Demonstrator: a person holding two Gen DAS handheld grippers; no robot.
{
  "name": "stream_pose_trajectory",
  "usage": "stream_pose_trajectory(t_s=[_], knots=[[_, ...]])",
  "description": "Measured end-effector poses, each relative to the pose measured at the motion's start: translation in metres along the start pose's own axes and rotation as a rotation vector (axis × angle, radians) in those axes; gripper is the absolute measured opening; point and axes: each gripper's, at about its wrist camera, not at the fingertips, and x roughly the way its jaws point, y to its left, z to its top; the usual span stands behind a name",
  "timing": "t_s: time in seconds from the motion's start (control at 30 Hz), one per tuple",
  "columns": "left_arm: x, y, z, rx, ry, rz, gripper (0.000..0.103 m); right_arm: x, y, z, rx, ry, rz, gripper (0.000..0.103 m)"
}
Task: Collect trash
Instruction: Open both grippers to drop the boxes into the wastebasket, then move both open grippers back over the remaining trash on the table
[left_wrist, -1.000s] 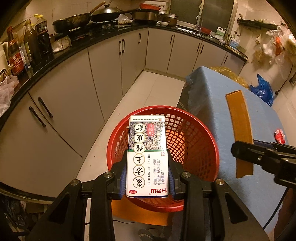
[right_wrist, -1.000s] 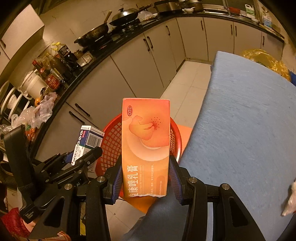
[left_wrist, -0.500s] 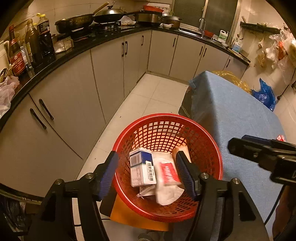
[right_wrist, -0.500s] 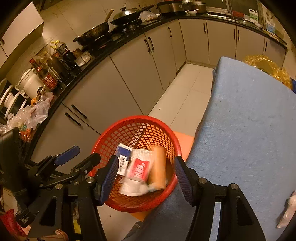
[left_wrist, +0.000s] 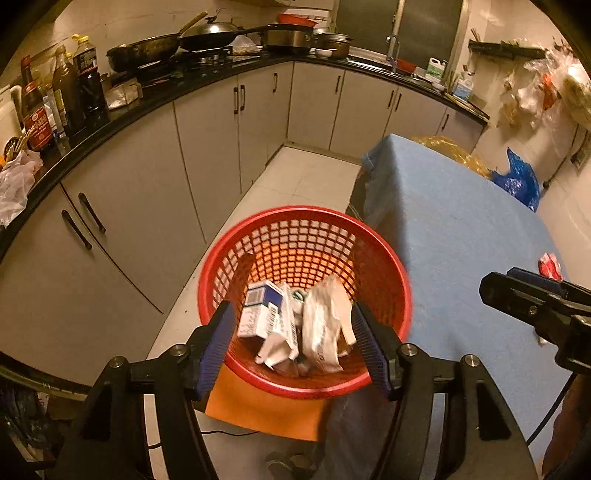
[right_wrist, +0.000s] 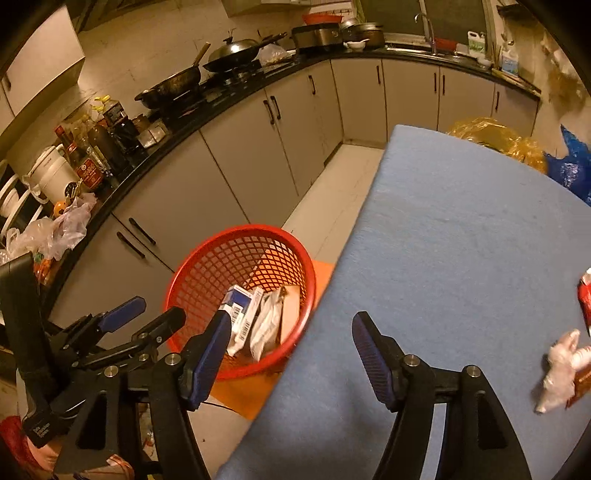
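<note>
- Left gripper (left_wrist: 293, 341) hangs over the red mesh basket (left_wrist: 399, 306) with its jaws apart and nothing between them.
- Right gripper (right_wrist: 290, 356) is opening, its jaws empty, over the near edge of the blue tabletop (right_wrist: 461, 240) just beside the basket.
- Done, by my reading: a blue-and-white carton (left_wrist: 260, 314), a crumpled white pouch (left_wrist: 323, 326) and a tan box (right_wrist: 290, 314) already lie inside the basket.
- Left to do: a red wrapper (right_wrist: 584, 301) and a crumpled clear wrapper (right_wrist: 559, 373) sit at the tabletop's right side, well apart from the basket.
- Both wrappers are cut by the right-wrist view's edge; whether more trash lies beyond is unknowable. The basket's lower contents are piled and partly hidden.
</note>
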Motion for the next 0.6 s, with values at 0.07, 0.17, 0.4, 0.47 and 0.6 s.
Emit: stream_pose_trajectory(t_s=[0.07,0.17,0.4,0.47,0.6], knots=[[-0.002,-0.006,-0.004,0.008,0.004,-0.003,0.064,-0.007,-0.004,-0.007,0.005,-0.007,-0.028,0.072],[-0.007,-0.015,-0.009,0.023,0.000,-0.004,0.064,-0.016,-0.014,-0.017,0.017,-0.010,-0.051,0.072],[-0.014,-0.045,-0.020,0.067,0.000,-0.021,0.064,-0.036,-0.046,-0.042,0.071,0.007,-0.075,0.072],[-0.016,-0.055,-0.023,0.080,0.003,-0.030,0.064,-0.042,-0.057,-0.051,0.085,0.015,-0.084,0.071],[-0.017,-0.076,-0.030,0.114,0.012,-0.047,0.064,-0.051,-0.080,-0.067,0.133,0.029,-0.094,0.071]])
